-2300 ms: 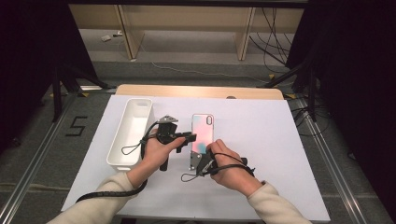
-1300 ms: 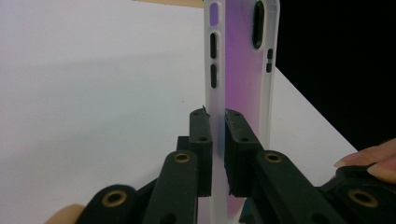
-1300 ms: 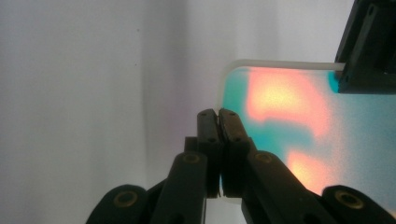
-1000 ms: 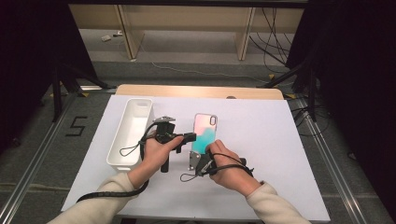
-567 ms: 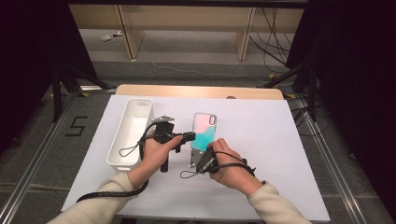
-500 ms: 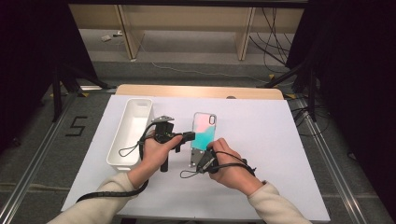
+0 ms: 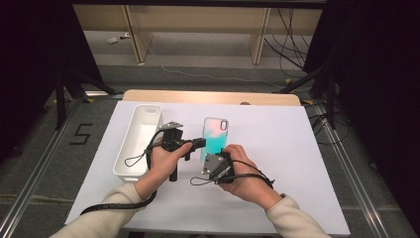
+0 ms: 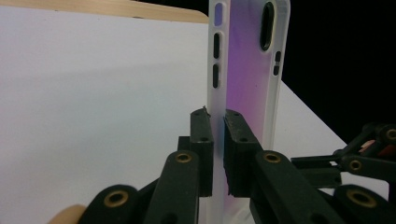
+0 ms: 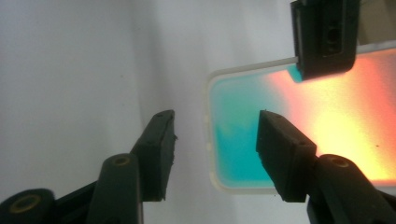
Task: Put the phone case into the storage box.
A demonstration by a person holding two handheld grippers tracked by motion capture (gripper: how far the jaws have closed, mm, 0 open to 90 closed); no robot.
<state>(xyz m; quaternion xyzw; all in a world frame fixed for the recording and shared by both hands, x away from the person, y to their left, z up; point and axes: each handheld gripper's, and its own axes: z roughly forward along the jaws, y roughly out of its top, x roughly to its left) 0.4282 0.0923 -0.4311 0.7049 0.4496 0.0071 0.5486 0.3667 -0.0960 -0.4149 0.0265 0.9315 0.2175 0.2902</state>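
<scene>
The left tongs (image 8: 217, 140) are clamped tight on the long edge of a phone case (image 8: 247, 70), one pad on each face of its thin wall, and the case rises straight up between them in the left gripper view. From above, the left tongs (image 7: 198, 144) reach toward 3 o'clock and meet the case (image 7: 215, 136) at its left edge, about halfway along.

The right tongs (image 9: 212, 144) stand apart at a middling width, having just been opening; nothing is pressed between the pads. In the right gripper view the bottom end of the case (image 9: 243, 135) lies past the gap, closer to the right pad. In the high view the right tongs (image 7: 214, 159) sit at 6 o'clock of the case, just beside its near end.

The case lies near the middle of the white tabletop (image 7: 277, 148). At 9 o'clock of the left hand (image 7: 166, 163) stands a long white tray (image 7: 124, 158), its long side running toward 12; I can make out nothing inside it.
</scene>
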